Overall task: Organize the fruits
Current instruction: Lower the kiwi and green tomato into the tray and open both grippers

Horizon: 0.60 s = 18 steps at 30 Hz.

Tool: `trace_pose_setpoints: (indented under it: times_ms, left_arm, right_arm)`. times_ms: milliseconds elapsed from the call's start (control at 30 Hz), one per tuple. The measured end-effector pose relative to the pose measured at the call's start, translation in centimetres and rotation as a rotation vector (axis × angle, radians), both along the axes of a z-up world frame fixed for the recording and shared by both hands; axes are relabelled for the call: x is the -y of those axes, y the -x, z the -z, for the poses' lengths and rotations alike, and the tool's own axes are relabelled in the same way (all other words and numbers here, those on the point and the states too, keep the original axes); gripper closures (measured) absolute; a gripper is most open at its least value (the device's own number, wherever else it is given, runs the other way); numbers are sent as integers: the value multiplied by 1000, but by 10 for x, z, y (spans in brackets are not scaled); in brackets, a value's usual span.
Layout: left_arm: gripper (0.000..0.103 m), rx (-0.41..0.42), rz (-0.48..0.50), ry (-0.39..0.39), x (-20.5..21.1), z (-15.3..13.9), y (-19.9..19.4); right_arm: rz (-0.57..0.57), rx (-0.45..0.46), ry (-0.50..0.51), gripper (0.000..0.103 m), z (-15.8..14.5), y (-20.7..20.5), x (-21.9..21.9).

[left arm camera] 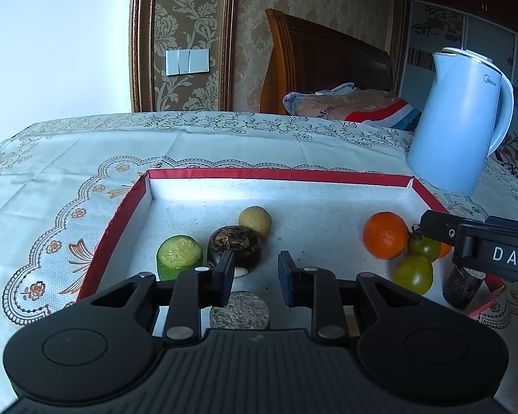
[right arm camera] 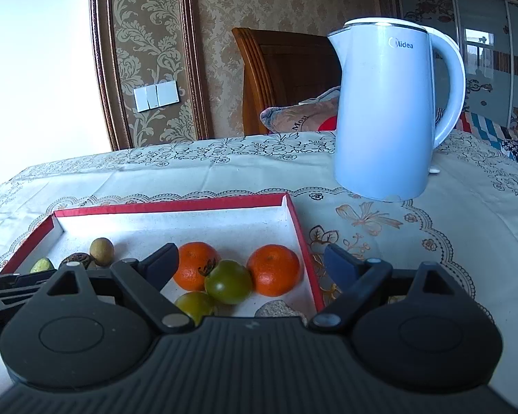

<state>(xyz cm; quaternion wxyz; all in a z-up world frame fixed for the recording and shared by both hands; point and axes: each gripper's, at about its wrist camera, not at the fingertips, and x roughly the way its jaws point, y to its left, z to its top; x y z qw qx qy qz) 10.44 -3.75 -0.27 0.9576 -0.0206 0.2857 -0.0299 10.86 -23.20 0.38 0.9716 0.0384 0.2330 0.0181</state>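
Fruits gathered in a shallow red-rimmed tray (left arm camera: 266, 172) on a patterned tablecloth (left arm camera: 69, 172); tray floor white and speckled. Toward the tray's right side, in the left wrist view: one orange (left arm camera: 385, 235) touching a green tomato (left arm camera: 424, 247), with a second green tomato (left arm camera: 412, 274) just in front. Right wrist view adds a second orange (right arm camera: 274, 269) beside the tray's right wall, so two oranges flanking the tomatoes. Toward the left: a cut green chunk (left arm camera: 179, 255) standing on end, a dark round cake (left arm camera: 234, 245) just beside it, a small tan ball (left arm camera: 255, 220) behind that. Nearer the camera, a grainy disc (left arm camera: 240, 310) lying flat; a dark stub (left arm camera: 462, 284) upright at the near right corner.

Left gripper (left arm camera: 255, 272) low over the tray's near middle; jaws only narrowly apart, nothing between the pads. Right gripper (right arm camera: 250, 262) hanging over the orange-and-tomato cluster; jaws spread wide, pads clear of all fruit.

Pale blue kettle (left arm camera: 462, 120) upright on the cloth beyond the tray's far right corner.
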Motion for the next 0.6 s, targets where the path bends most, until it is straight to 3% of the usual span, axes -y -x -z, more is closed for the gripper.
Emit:
trace_pose_setpoints:
  times_ms: [600]
  left_arm:
    - [76, 41, 1, 1, -3, -3, 17]
  right_arm:
    - [13, 10, 17, 10, 5, 13, 0]
